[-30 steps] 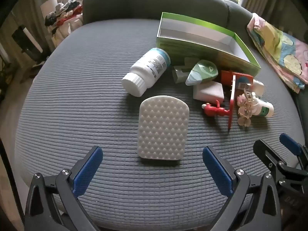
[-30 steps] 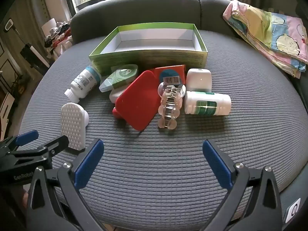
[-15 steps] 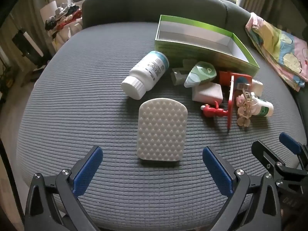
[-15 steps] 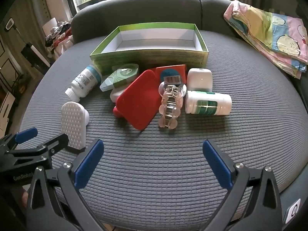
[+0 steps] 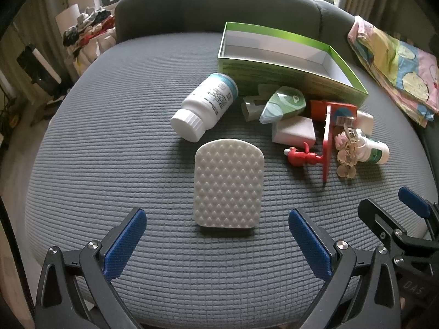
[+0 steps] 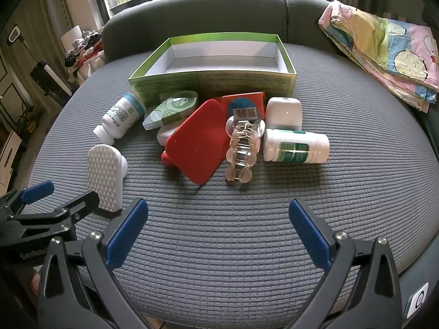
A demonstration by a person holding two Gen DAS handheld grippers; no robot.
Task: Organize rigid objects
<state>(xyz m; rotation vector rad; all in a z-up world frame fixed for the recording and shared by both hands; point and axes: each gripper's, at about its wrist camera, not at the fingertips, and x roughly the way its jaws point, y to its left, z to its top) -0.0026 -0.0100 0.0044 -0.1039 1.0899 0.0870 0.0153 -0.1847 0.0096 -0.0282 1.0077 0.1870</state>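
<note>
A green open box [image 6: 214,79] [image 5: 288,63] stands empty on the grey sofa seat. In front of it lie a white bottle with a blue band [image 5: 205,104] [image 6: 120,118], a white bumpy pad [image 5: 229,189] [image 6: 105,175], a green tape dispenser [image 6: 172,108] [image 5: 282,104], a red flat case [image 6: 200,142], a clear hair claw [image 6: 242,150], a white green-labelled bottle [image 6: 296,145] and a white jar [image 6: 284,112]. My left gripper [image 5: 218,242] is open, just short of the pad. My right gripper [image 6: 218,235] is open, short of the pile.
A folded patterned cloth [image 6: 384,52] lies at the right on the sofa. The sofa backrest [image 6: 192,11] rises behind the box. Clutter and clothes [image 6: 82,49] stand off the sofa's left side. The seat's front edge is just below both grippers.
Both grippers have drawn back slightly, so the objects sit a little farther off. Nothing has been taken hold of or moved.
</note>
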